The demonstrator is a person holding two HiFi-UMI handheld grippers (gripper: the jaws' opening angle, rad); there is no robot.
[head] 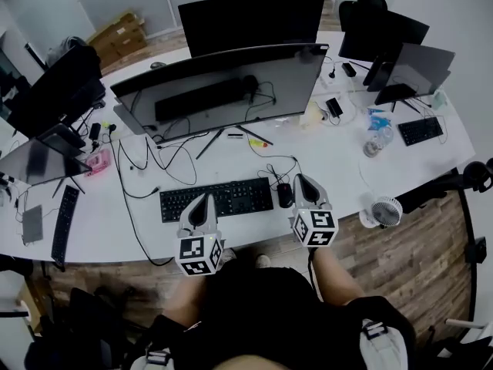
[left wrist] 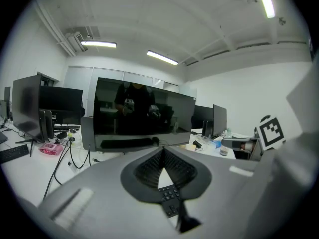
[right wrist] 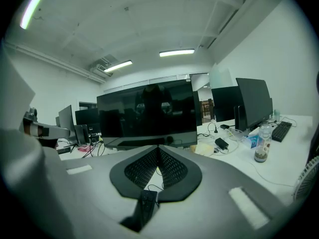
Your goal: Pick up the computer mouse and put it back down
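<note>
A black computer mouse lies on the white desk, just right of the black keyboard. My right gripper hovers beside the mouse on its right, apart from it; its jaws are shut and hold nothing. In the right gripper view its tips meet in front of the big monitor. My left gripper hangs over the keyboard's front left part, also shut and empty. Through the gap below its tips, keyboard keys show.
A wide curved monitor stands behind the keyboard, with loose cables under it. A small white fan sits near the desk's front right edge. A bottle, a second keyboard and more monitors are farther right.
</note>
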